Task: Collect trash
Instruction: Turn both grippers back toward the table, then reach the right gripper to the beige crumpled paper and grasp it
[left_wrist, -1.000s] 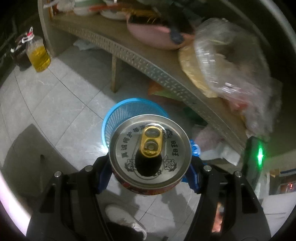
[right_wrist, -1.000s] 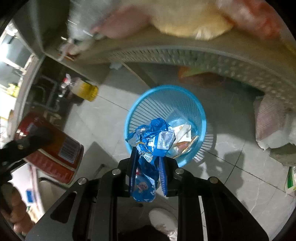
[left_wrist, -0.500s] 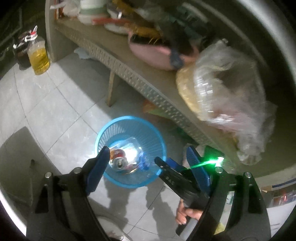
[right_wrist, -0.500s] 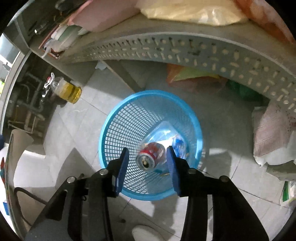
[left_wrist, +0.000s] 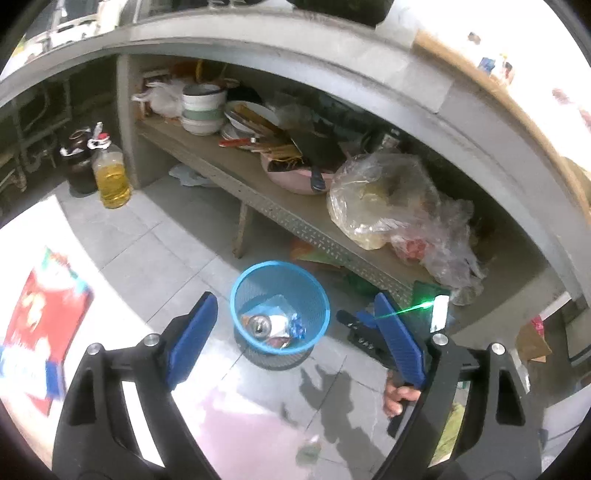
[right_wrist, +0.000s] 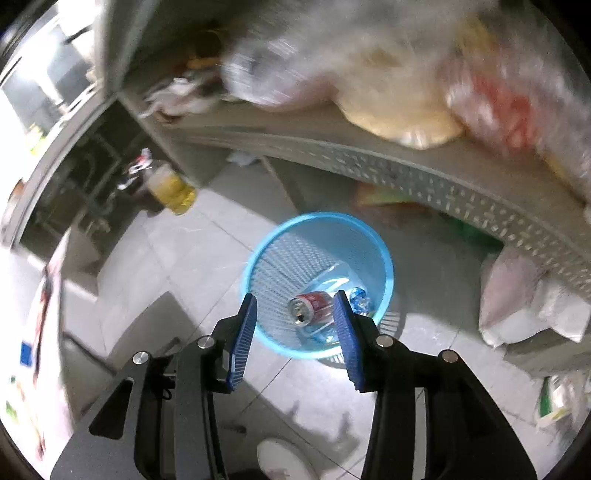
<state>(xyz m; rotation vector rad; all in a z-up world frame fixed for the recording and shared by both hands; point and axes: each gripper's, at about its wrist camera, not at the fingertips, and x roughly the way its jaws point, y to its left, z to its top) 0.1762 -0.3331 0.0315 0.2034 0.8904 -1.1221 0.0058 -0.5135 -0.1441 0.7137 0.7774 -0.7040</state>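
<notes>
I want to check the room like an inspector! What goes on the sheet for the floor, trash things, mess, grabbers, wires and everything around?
Surface: grey tiled floor, shiny in places.
Job's things: red can and blue wrapper lie inside the blue basket.
Clutter: plastic bags, bowls and pink basin on the shelf; oil bottle on the floor.
Grippers: left gripper open, empty; right gripper open, empty; both have just been opening.
Cables: nothing seen.
Surroundings: counter above the shelf; shoe below.
</notes>
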